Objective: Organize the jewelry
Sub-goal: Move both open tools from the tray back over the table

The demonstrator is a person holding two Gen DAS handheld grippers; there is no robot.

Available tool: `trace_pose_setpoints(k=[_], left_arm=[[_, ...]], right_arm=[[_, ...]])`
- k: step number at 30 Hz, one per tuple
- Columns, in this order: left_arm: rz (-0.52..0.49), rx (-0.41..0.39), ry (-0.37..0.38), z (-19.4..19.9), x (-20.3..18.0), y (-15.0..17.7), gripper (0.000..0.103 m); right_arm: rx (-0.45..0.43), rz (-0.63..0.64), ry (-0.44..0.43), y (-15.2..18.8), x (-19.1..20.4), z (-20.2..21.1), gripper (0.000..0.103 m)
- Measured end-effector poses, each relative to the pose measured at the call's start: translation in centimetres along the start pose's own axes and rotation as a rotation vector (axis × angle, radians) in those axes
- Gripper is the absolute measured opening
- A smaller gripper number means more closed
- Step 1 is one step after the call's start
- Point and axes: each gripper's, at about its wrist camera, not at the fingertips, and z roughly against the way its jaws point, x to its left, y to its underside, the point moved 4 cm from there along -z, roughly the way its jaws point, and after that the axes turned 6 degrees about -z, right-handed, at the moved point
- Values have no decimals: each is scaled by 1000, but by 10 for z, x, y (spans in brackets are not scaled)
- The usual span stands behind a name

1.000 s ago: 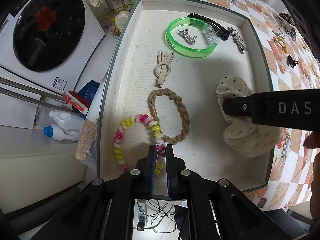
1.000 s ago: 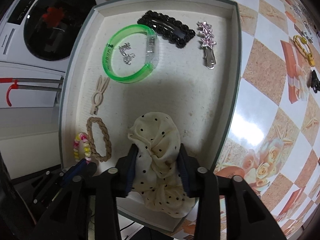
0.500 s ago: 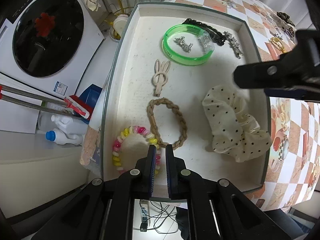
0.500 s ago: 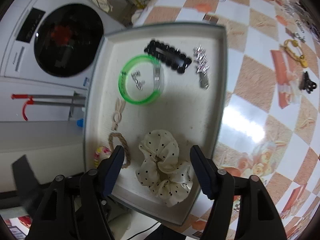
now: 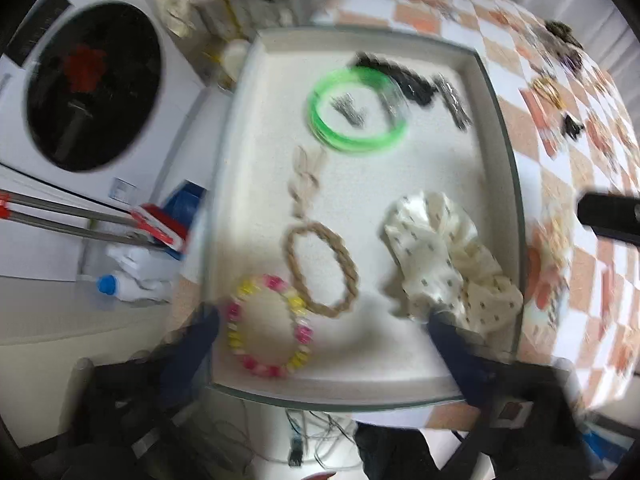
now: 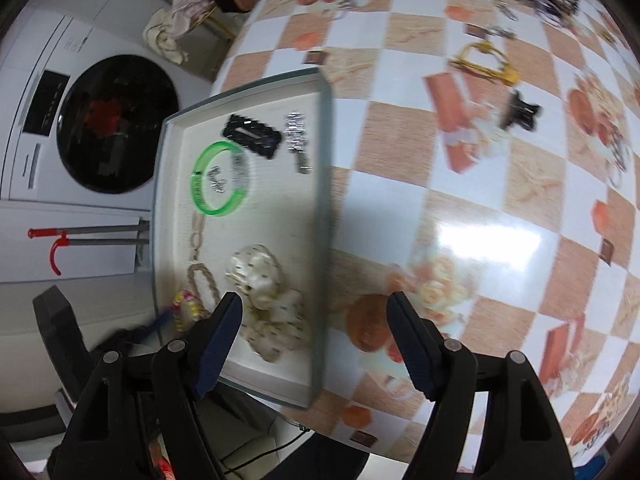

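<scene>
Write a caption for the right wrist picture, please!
Open right gripper above a tray holding a dotted scrunchie.

Both grippers aimed down: left gripper (image 5: 320, 324) & right gripper (image 6: 314, 312) jaws opening, empty.

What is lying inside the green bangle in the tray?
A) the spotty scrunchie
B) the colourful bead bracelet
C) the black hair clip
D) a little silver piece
D: a small silver piece sits inside the ring of the green bangle in the tray, while the scrunchie, bead bracelet and black clip lie outside it.
</scene>
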Motion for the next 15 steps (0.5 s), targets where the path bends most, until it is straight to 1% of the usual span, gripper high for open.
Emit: trace_pose_setpoints(k=[3,7,11,15], left_arm=[[-21,-1,16,7,-4,-6,103],[-51,-12,10,13,-9,-12,103],[-88,-39,12,22,-17,-19,103],[-139,-69,17,26,-21,-30,103]], right_arm=[[-11,-32,10,4,-18,9,79],[-20,-76,24,9,-41,16,81],[-34,-139,40,14,-62,23,81],[-72,-205,64,13,-83,34,81]])
